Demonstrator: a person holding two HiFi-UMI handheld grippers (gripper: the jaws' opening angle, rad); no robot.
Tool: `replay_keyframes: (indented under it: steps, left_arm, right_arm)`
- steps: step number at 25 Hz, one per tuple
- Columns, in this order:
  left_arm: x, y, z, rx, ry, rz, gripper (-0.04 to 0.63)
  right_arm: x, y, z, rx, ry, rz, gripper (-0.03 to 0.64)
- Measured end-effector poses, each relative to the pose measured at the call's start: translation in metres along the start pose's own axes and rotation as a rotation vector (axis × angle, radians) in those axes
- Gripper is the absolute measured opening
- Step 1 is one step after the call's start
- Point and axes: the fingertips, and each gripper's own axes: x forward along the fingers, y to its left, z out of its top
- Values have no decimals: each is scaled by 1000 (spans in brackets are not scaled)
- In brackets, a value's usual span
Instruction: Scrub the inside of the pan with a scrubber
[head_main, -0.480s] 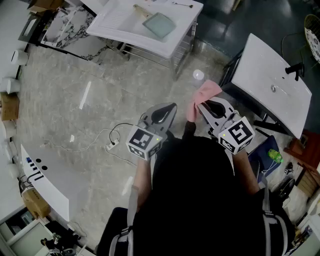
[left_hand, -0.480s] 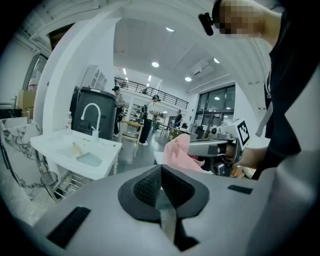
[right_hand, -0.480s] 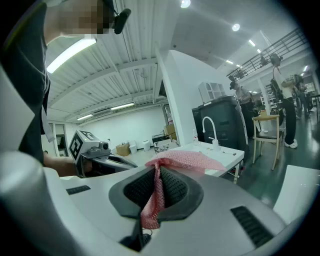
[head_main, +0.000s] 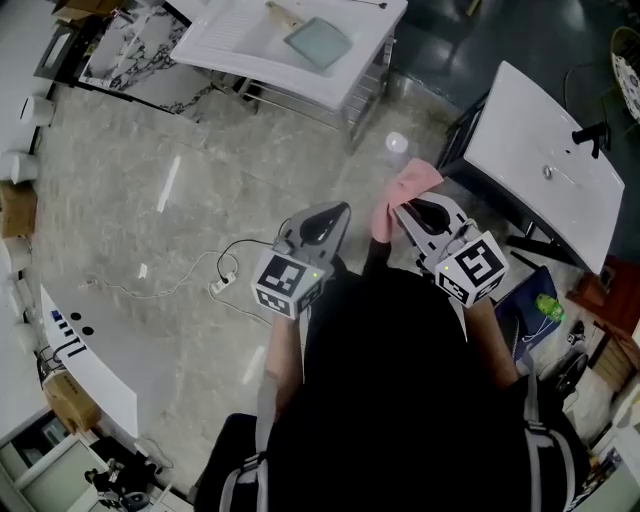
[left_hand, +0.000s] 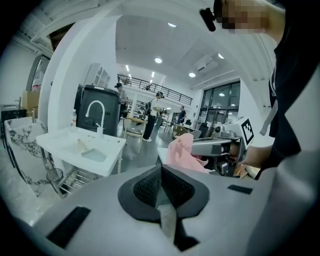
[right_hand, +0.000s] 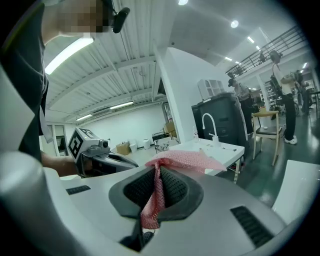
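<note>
Your right gripper (head_main: 402, 214) is clamped on the pink mesh scrubber (head_main: 411, 187) at the centre of the head view; your left gripper (head_main: 335, 216) beside it has its jaws pressed together on nothing. Beneath them is pale marbled floor (head_main: 180, 190) (a white cable (head_main: 215, 262) trails across it), with a white sink table (head_main: 230, 45) at top centre

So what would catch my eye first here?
The pink cloth stands out first, pinched in the shut right gripper in front of the person. Beside it, the left gripper is shut on nothing. Farther off, at the top of the head view, stands a white sink table.
</note>
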Motion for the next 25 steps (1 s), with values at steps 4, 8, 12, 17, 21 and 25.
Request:
replay_keyframes:
  steps: [4, 8, 12, 17, 21, 25]
  left_arm:
    - [-4, 8, -2, 9, 0, 40, 32]
    - [-12, 27, -2, 5, -12, 51, 32]
    - [-25, 55, 0, -16, -9, 41, 32]
    - [-45, 104, 15, 28, 6, 9, 32]
    - [-62, 154, 31, 65, -3, -38, 32]
    - [-80, 206, 41, 97, -2, -66, 33]
  right_arm:
    - [7, -1, -7, 90, 8, -1, 38]
    - [23, -1, -5, 105, -21, -11, 38]
    - [52, 3, 2, 146, -34, -41, 38]
    - [103, 14, 30, 122, -57, -88, 37]
    - [155, 27, 47, 102, -31, -115, 37]
    - [208, 37, 58, 66, -51, -145, 37]
